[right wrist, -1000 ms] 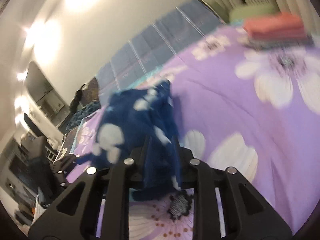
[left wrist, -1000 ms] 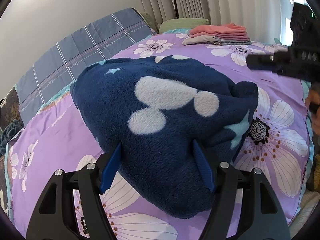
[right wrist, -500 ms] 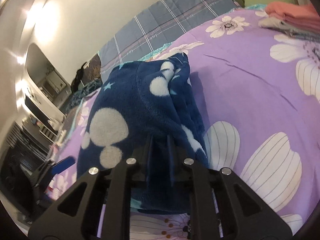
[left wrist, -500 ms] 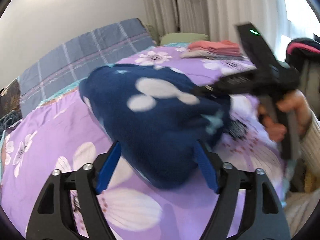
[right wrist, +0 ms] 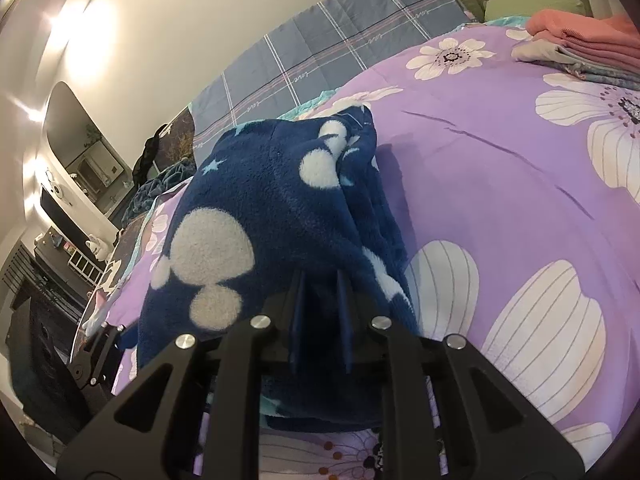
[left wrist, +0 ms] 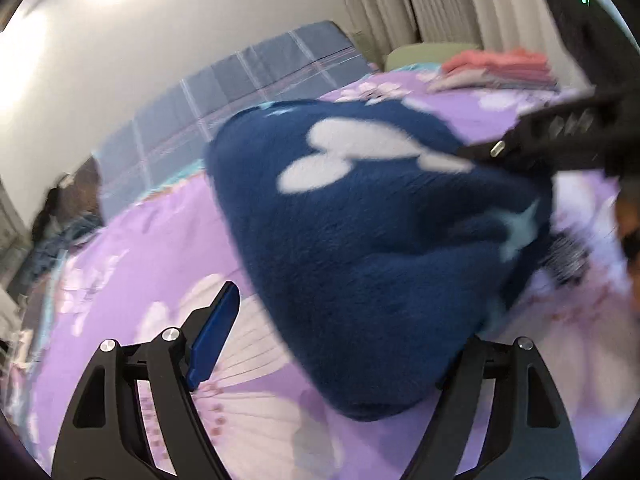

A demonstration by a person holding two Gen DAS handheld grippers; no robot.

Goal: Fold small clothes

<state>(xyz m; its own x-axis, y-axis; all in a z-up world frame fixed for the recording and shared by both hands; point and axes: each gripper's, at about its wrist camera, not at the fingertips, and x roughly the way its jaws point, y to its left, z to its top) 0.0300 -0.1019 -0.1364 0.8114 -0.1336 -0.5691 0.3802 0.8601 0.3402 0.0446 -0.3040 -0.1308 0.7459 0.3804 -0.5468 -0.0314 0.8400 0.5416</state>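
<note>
A navy fleece garment (left wrist: 380, 232) with white mouse-head shapes lies bunched on the purple flowered bedspread (left wrist: 132, 264). My left gripper (left wrist: 340, 344) is open, its fingers spread at the garment's near edge; the right finger is hidden behind the fleece. My right gripper (right wrist: 320, 312) is shut on a fold of the same garment (right wrist: 280, 208) and holds it raised. The right gripper also shows in the left wrist view (left wrist: 540, 148), at the garment's far right side.
A stack of folded pink and grey clothes (right wrist: 588, 40) sits at the far end of the bed by a green pillow (right wrist: 532, 2). A blue plaid blanket (right wrist: 320, 56) lies along the wall. A dresser (right wrist: 60, 248) stands left of the bed.
My right gripper has come down onto the garment's right side and holds the fold. My left gripper has shifted left and lower at the near edge, staying open.
</note>
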